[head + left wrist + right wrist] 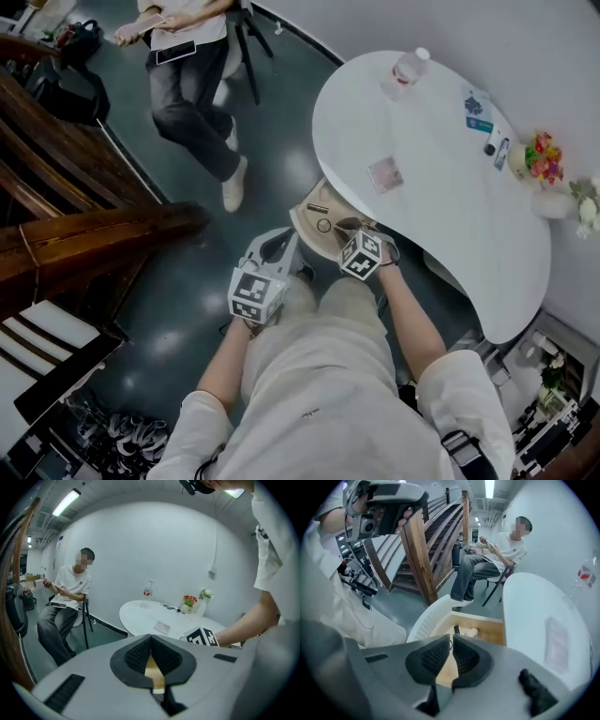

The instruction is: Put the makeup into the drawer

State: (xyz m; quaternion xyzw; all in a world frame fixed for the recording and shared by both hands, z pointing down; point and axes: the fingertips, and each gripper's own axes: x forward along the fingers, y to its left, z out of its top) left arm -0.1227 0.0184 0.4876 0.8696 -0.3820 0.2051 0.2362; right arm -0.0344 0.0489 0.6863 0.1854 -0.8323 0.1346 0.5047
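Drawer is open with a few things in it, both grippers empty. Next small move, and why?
Probably swing the right gripper up to the small square packet on the table and open its jaws: it is shut and empty over the drawer, and that packet lies nearest.

No legible txt (bottle label (404, 73), table cards (477, 110) too blurry).

A pale wooden drawer (305, 231) with a white ribbed, curved front is standing pulled out from under the white oval counter (441, 187). On its bare wooden bottom a small dark makeup stick (317, 207) and a round ringed makeup piece (324, 225) are lying close together, not touching.
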